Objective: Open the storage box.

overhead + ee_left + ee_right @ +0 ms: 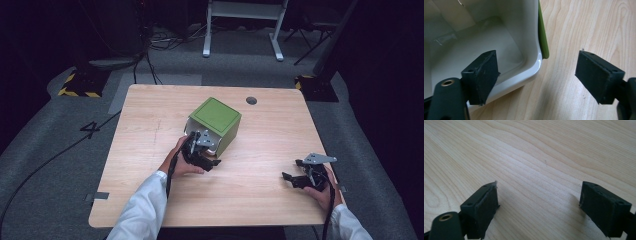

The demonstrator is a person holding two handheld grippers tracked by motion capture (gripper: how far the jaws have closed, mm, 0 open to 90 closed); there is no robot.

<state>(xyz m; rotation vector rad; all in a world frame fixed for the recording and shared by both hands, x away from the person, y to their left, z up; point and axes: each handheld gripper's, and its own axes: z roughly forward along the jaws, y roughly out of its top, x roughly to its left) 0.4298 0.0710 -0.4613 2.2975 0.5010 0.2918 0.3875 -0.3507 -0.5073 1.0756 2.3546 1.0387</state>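
- Two grippers are at work over a light wooden table [150,150], one in each of the person's hands.
- Near the middle of the table lies a green box [216,116] tipped on its side, its green face turned up and its open mouth facing the person.
- In the left gripper view the box [499,37] shows a glossy white inside, a rounded white rim and a thin green outer edge at the right of that rim.
- At the box's mouth sits the left gripper [204,150], held by the left hand [179,162], whose white sleeve [142,210] comes in from the bottom edge.
- Its jaws are spread wide with nothing pinched. In the left gripper view [536,75], one jaw lies in front of the white inside by the rim's lower corner, and the other stands over bare wood outside the box, so that corner of the rim lies between them.
- Whether the inner jaw touches the white wall cannot be told.
- Well apart, near the table's right front edge, the right gripper [295,176] is held low in the right hand [322,192].
- Its jaws are also spread wide, and the right gripper view [539,202] has bare wood grain between them.
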